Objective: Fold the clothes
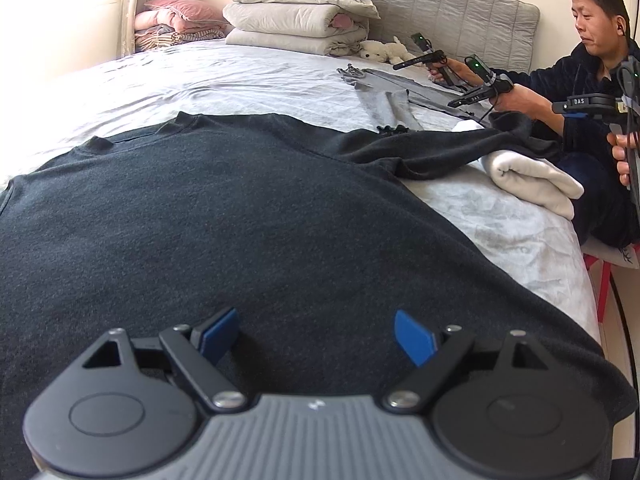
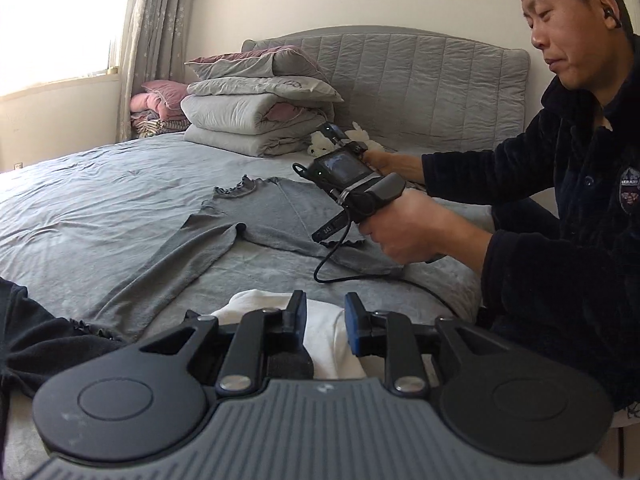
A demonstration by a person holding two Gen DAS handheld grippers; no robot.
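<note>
A dark grey sweater [image 1: 200, 220] lies spread flat on the bed, neckline at the far side. One sleeve [image 1: 420, 148] trails right, over a folded white cloth [image 1: 528, 176]. My left gripper [image 1: 316, 336] hovers over the sweater's near hem, its jaws wide apart and nothing between the blue pads. In the right wrist view my right gripper [image 2: 326, 314] is above the white cloth [image 2: 256, 300]. Its jaws stand a narrow gap apart with nothing pinched between them. The dark sleeve [image 2: 40, 340] lies to its lower left.
Another person [image 2: 560, 200] sits at the bed's right side, holding two grippers over a light grey long-sleeved top [image 2: 272, 212]. Folded quilts and pillows [image 2: 256, 120] are stacked by the headboard. A red stool [image 1: 604, 280] stands beside the bed.
</note>
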